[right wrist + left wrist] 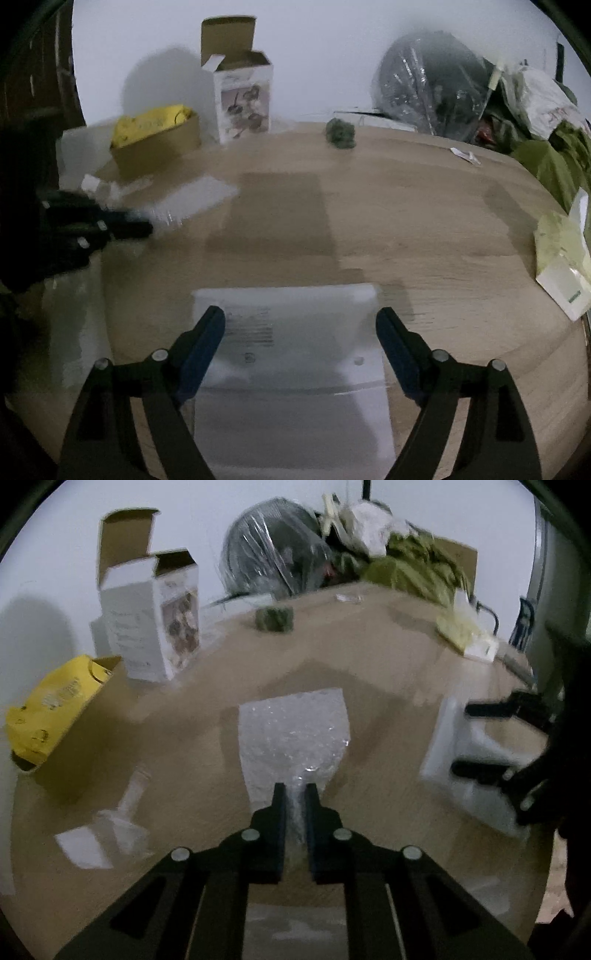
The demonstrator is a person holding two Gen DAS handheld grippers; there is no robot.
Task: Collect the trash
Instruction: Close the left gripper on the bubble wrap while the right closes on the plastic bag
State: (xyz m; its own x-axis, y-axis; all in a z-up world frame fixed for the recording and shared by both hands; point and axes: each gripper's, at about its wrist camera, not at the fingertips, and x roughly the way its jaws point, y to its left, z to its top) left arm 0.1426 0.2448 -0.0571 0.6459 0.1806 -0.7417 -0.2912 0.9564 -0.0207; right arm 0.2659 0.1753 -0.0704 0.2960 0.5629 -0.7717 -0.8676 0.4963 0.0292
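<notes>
My left gripper (295, 794) is shut on the near edge of a sheet of clear bubble wrap (293, 734) that lies over the wooden table (184, 746). It also shows at the left of the right wrist view (147, 227), with the bubble wrap (195, 195) trailing from it. My right gripper (300, 317) is open, its jaws wide on either side of a white plastic bag (295, 332) with printed text, at the table's near edge. In the left wrist view it (460, 738) sits over the same white bag (443, 746).
A yellow bag in a cardboard box (51, 709), an open white product box (147, 616), a small green lump (275, 618), clear plastic scraps (107, 830), a pile of wrapped and green items (369, 550) and a white packet (561, 266) lie around the table.
</notes>
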